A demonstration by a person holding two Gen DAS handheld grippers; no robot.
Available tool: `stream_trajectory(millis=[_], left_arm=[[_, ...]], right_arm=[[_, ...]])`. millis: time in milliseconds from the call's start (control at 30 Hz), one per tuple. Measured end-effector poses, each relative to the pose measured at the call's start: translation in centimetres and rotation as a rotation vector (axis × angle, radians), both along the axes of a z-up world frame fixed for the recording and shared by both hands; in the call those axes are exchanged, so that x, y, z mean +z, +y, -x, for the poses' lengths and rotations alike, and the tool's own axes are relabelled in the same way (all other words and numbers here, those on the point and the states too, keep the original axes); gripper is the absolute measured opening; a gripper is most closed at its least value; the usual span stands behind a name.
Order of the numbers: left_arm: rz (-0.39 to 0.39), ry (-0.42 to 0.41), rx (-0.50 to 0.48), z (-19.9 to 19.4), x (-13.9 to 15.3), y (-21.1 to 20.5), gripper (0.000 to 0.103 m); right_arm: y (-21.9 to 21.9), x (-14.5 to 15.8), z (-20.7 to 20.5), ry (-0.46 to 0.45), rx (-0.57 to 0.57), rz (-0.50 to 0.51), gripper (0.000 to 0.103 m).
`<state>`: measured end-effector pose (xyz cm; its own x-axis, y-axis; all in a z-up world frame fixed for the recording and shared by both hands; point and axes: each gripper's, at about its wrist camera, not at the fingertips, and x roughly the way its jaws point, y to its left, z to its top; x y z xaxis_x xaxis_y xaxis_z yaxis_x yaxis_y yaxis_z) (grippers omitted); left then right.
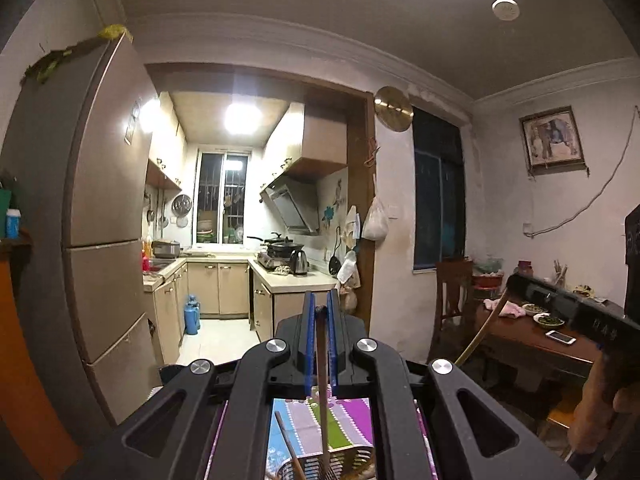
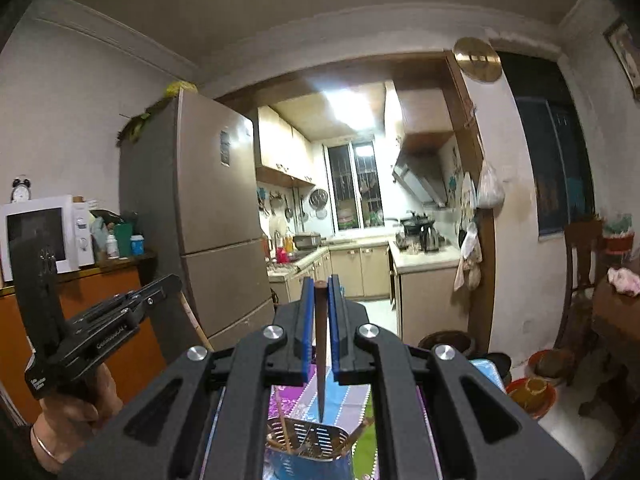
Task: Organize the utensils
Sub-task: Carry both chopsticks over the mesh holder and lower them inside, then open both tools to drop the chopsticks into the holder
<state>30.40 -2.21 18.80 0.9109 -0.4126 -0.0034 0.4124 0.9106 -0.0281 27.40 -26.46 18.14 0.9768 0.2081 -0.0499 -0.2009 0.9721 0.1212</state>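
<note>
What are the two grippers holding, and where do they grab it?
Each holds one brown chopstick near its top end: the left gripper holds a chopstick, and the right gripper holds another, both pointing down at the holder.

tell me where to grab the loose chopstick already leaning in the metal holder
Take its upper shaft, the part standing clear above the holder's rim. The chopstick leans up and to the left, so come from above with the tongs either side of the thin stick. Both tongs already hold chopsticks, though.

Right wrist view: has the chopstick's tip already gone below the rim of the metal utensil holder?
No. The chopstick, clamped in the right gripper, ends just above the perforated utensil holder.
</note>
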Motion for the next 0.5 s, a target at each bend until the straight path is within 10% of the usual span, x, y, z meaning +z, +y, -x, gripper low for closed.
stream_trajectory(millis=[500], left_arm=[[-0.111,0.133,0.026,-8.3,-10.5,-3.3,0.007]], right_arm=[[0.9,-10.5,-7.8,0.237,0.028,-0.058,0.005]])
